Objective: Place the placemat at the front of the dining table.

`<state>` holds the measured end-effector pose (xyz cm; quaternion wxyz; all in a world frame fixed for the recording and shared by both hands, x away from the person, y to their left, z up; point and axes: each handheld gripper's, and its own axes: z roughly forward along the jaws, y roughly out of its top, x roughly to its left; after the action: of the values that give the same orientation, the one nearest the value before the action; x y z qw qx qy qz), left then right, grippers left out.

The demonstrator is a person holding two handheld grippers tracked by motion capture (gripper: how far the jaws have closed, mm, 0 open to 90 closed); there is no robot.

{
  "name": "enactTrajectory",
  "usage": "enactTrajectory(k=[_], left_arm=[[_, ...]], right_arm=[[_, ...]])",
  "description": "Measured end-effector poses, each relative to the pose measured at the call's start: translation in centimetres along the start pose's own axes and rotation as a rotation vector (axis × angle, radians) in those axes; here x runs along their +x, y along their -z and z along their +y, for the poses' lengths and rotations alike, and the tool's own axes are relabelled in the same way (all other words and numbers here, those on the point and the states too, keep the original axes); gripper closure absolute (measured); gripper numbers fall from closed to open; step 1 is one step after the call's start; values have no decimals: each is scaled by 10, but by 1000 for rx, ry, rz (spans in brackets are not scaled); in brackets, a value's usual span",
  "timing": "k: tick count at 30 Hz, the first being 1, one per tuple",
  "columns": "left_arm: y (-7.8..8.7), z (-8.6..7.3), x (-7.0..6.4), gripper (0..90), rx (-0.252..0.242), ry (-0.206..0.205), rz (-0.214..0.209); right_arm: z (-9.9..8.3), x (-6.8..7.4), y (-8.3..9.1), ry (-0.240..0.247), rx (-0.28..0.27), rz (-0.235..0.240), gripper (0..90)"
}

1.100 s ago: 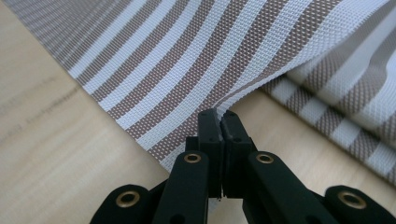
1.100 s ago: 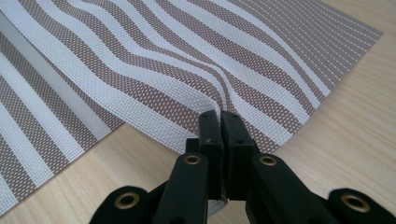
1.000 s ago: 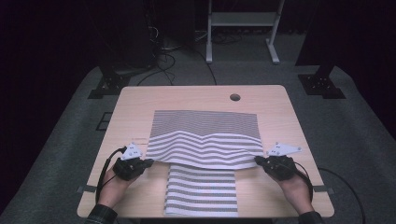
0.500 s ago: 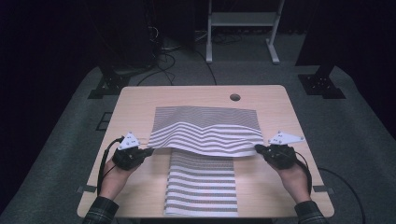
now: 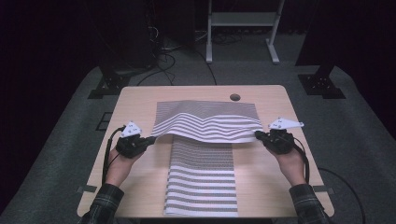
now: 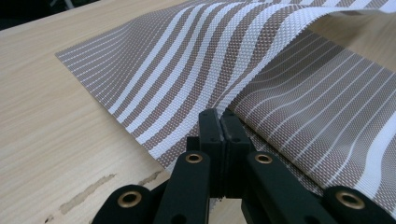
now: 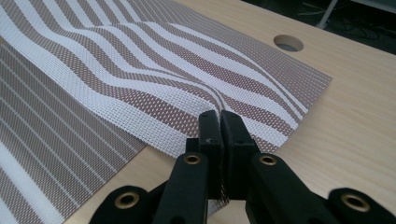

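A brown-and-white striped woven mat [image 5: 205, 119] lies crosswise on the far half of the wooden table [image 5: 140, 186], its near edge lifted and rippled. My left gripper [image 5: 150, 139] is shut on the mat's near-left corner [image 6: 187, 126]; the right gripper [image 5: 258, 134] is shut on its near-right corner [image 7: 233, 107]. A second striped mat [image 5: 201, 182] lies lengthwise flat beneath it and reaches the table's near edge. It appears under the raised edge in the left gripper view [image 6: 317, 121] and the right gripper view [image 7: 42, 140].
A round cable hole [image 5: 235, 97] sits in the tabletop just beyond the upper mat, also seen in the right gripper view [image 7: 288, 43]. Bare wood flanks both mats. A white stand [image 5: 240, 23] and black floor bases [image 5: 322, 84] stand behind the table.
Both grippers have moved away from me with the upper mat's near corners, raising its edge. More of the lower mat now lies uncovered.
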<state>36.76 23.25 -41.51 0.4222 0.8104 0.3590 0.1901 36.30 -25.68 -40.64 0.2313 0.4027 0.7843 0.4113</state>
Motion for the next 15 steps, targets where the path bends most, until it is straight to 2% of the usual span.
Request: enactTrajectory(k=[6, 15], left_arm=[[-10, 9, 10, 900, -7, 7, 11], [-30, 15, 25, 899, 7, 14, 33]], right_arm=[[8, -12, -10, -23, -8, -4, 878], [16, -28, -36, -29, 23, -12, 878]])
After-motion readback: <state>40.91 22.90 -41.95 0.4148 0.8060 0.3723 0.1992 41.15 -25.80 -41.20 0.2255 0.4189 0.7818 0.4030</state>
